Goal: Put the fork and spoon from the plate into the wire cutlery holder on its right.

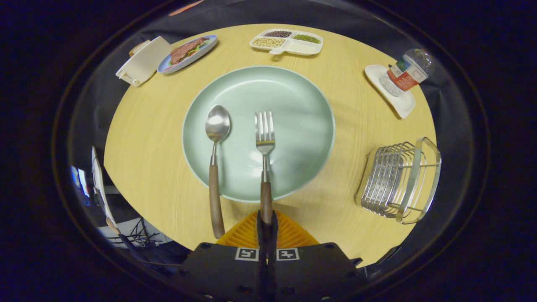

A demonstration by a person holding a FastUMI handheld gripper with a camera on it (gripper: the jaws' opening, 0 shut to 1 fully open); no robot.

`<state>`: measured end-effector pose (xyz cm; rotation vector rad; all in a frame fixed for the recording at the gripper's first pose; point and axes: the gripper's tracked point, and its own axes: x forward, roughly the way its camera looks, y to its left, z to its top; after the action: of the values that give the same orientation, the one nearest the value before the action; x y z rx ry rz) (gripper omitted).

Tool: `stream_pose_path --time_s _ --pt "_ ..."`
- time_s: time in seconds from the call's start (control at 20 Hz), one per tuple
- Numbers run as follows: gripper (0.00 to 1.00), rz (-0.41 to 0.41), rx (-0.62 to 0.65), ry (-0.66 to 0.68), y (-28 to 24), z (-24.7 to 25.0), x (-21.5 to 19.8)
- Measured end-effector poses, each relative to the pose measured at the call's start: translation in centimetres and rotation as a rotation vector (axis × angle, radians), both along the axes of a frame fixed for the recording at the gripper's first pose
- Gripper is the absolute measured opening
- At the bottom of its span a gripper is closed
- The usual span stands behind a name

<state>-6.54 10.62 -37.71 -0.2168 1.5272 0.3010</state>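
Observation:
A pale green plate (302,109) sits in the middle of the round wooden table (147,147). On it lie a spoon (217,126) and a fork (264,138), both with wooden handles that stick out over the plate's near rim. My gripper (267,222) is shut on the end of the fork's handle, with both fingers pressed against it. The spoon lies just left of the fingers, untouched. The wire cutlery holder (400,180) stands to the right of the plate, near the table's edge.
Beyond the plate is a divided white tray of beans (288,42). To its left are a plate with a sandwich (187,53) and a white box (142,61). At the far right a water bottle (407,71) rests on a white dish (398,105).

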Motion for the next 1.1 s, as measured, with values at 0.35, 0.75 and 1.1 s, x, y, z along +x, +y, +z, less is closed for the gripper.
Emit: stream_pose_path --time_s 0.35,0.75,1.1 --pt "0.01 -0.047 0.076 -0.028 -1.2 5.8 1.0" --pt "0.00 -0.192 0.077 -0.075 -11.2 13.7 1.9" --pt "0.00 -0.282 0.067 0.083 -16.1 13.4 -0.7"
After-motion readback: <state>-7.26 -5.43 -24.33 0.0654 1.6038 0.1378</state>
